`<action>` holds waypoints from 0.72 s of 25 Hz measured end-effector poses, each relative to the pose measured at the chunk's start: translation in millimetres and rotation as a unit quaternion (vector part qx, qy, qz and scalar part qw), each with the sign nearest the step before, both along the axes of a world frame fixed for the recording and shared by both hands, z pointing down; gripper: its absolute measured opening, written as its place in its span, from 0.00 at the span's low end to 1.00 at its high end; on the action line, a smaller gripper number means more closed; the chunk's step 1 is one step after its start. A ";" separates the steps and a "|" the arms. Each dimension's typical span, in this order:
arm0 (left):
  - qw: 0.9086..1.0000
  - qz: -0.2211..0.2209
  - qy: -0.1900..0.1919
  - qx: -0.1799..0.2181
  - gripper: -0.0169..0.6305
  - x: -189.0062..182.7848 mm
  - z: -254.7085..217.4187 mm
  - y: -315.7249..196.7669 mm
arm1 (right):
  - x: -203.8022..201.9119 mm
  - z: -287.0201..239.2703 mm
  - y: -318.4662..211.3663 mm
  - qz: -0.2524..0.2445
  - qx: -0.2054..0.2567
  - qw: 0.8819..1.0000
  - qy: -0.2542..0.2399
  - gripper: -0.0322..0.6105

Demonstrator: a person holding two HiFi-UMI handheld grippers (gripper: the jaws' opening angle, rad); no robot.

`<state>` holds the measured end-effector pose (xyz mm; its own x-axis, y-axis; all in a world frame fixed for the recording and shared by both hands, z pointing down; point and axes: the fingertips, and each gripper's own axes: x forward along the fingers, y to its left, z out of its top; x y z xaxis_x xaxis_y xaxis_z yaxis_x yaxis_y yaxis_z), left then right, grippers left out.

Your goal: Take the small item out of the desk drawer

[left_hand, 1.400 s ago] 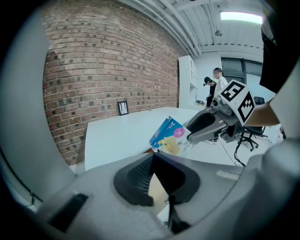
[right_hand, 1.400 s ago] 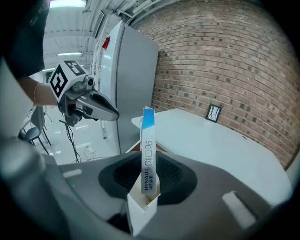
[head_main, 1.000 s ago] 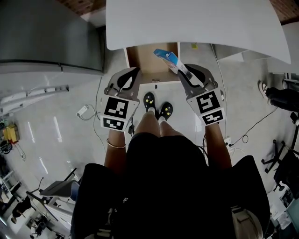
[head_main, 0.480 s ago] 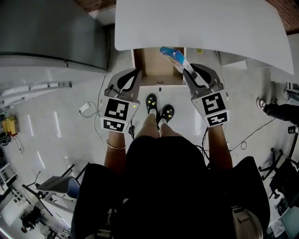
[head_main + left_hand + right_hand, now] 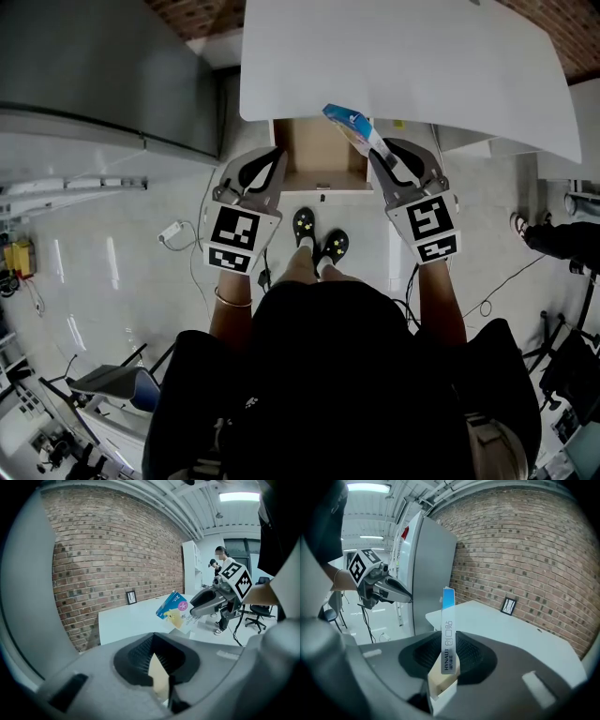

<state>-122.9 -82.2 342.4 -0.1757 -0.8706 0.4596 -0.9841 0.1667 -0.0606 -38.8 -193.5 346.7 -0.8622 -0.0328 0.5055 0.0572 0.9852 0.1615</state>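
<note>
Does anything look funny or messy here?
Only a little: the drawer under the white desk hangs open, and the blue box sticks out tilted from the right tool. Nothing looks spilled or broken.

We see a small box (image 5: 352, 125) in blue and white (one face also carries a yellow patch and a pink round mark), a white desk top (image 5: 403, 66) and a tan-brown drawer (image 5: 319, 150). The left gripper (image 5: 265, 157) and right gripper (image 5: 389, 155) are grey, with black ridged pads and black-and-white square markers. We also note black shoes (image 5: 314, 234) dotted yellow-green, a pale grey floor (image 5: 122, 272) and a red-brown brick wall (image 5: 117, 550) with light mortar lines.
</note>
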 end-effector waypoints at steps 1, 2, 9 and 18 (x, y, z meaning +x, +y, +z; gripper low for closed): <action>1.000 0.001 -0.001 0.003 0.02 -0.4 -2.8 -1.4 | 0.0 -2.4 -1.4 0.001 0.002 1.000 -0.001 0.21; 1.000 0.003 -0.002 0.006 0.02 -0.5 -5.4 -3.0 | 0.1 -4.7 -2.7 0.002 0.004 1.000 -0.003 0.21; 1.000 0.016 -0.007 0.020 0.02 0.7 -24.9 -13.6 | 1.9 -25.8 -8.1 0.012 0.012 1.000 -0.015 0.21; 0.999 0.033 -0.012 0.038 0.02 3.4 -43.2 -24.7 | 8.6 -47.0 -17.7 0.028 0.018 0.999 -0.033 0.21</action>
<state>-119.5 -106.8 299.2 -0.1265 -0.9132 0.3874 -0.9916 0.1059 -0.0740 -30.2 -211.3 299.7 -0.8896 -0.1004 0.4456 -0.0107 0.9799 0.1994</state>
